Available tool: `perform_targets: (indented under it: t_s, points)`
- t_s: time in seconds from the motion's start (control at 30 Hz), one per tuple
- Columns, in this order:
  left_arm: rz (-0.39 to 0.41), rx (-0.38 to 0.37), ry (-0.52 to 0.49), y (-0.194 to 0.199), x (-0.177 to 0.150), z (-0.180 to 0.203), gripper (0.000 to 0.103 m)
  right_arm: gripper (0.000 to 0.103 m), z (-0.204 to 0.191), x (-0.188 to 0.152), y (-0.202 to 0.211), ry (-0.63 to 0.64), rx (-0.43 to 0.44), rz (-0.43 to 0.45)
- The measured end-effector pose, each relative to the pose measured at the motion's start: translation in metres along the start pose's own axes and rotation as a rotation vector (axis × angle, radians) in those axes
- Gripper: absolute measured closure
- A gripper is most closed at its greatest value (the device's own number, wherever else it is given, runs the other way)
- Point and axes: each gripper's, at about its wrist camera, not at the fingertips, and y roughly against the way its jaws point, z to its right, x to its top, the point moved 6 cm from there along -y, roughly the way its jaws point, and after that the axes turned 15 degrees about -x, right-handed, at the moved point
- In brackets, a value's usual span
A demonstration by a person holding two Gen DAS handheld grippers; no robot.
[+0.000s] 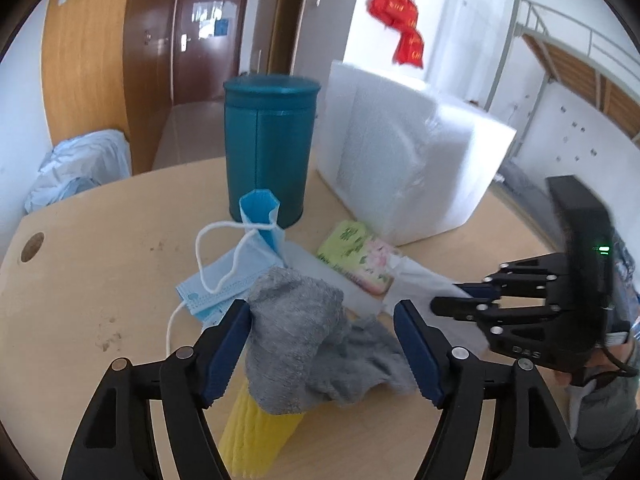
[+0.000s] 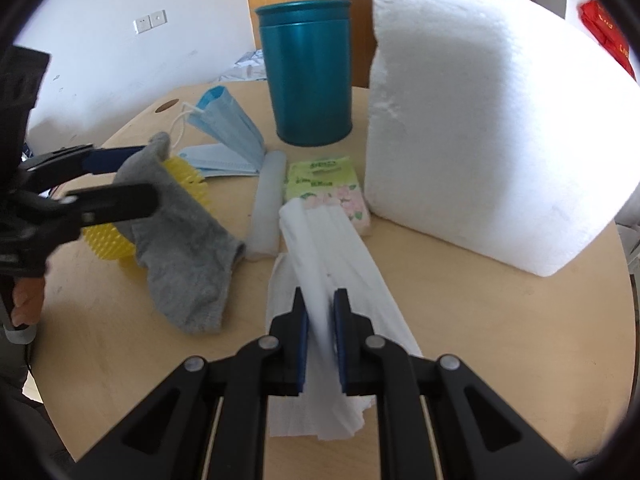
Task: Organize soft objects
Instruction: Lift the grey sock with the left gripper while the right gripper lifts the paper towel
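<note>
Left claw (image 1: 322, 344) spread around limp grey sock (image 1: 296, 332) (grab its bunched top); right claw (image 2: 320, 334) pinches floppy tissue (image 2: 336, 248).

Sock (image 2: 180, 236) draped over spiky ball (image 2: 108, 240); tissue pack (image 2: 326, 186) seemingly touching foam block (image 2: 488, 120).

The white foam block (image 2: 492, 120) and teal canister (image 2: 306, 76) are walling off the table's (image 2: 460, 320) far side. Masks (image 2: 228, 132), tissue packet (image 2: 328, 188) and grey sock (image 2: 184, 240) are crowding the middle (the sock is draping a yellow spiky roller (image 2: 108, 240)). Bare tabletop is lying open near the right edge.
</note>
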Motion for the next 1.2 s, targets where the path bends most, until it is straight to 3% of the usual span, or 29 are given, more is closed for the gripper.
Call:
perform_targets:
  t_s: [0.07,0.17,0.27,0.37,0.43,0.5,0.57,0.77,0.83,0.9,0.93,1.03,1.1,1.2]
  points:
    - [0.005,0.013,0.013,-0.005,0.001,-0.003,0.031,0.088,0.002,0.001,0.002,0.0,0.001,0.0]
    - [-0.014,-0.004,0.038,-0.01,0.001,-0.005,0.07,0.088,0.007,-0.001,-0.001,-0.007,-0.011,-0.004]
    - [0.006,-0.033,0.05,-0.003,0.001,-0.003,0.08,0.088,0.008,-0.002,0.001,-0.005,-0.017,-0.005]
    - [0.042,-0.049,0.044,0.01,0.002,0.002,0.081,0.086,0.008,0.0,0.002,0.01,-0.031,0.002]
    - [0.046,-0.065,0.038,0.016,0.002,0.006,0.081,0.076,0.005,0.002,0.0,0.045,-0.048,0.004]
    - [0.054,-0.079,0.043,0.021,0.003,0.008,0.083,0.048,0.002,0.004,-0.003,0.083,-0.063,0.002]
    - [0.07,-0.092,0.048,0.028,0.003,0.009,0.083,0.043,0.0,0.004,-0.007,0.112,-0.106,0.008]
    - [0.11,-0.188,0.078,0.048,0.01,0.012,0.083,0.044,-0.002,0.003,-0.014,0.114,-0.108,0.0]
    - [0.086,-0.163,0.101,0.043,0.005,0.005,0.083,0.053,0.002,0.002,-0.014,0.083,-0.085,-0.016]
    - [0.073,-0.191,0.096,0.04,-0.001,0.009,0.083,0.07,0.006,0.001,-0.014,0.052,-0.062,-0.022]
    - [0.079,-0.186,0.082,0.041,-0.002,0.012,0.083,0.072,0.009,0.002,-0.014,0.042,-0.073,-0.025]
    - [0.095,-0.141,0.061,0.046,-0.005,0.014,0.068,0.08,0.018,0.003,-0.015,-0.006,-0.049,-0.035]
    - [0.114,-0.105,0.05,0.051,-0.005,0.013,0.043,0.081,0.02,0.002,-0.014,-0.011,-0.048,-0.033]
    - [0.164,-0.087,0.004,0.064,-0.003,0.02,0.025,0.081,0.02,0.001,-0.013,-0.015,-0.037,-0.03]
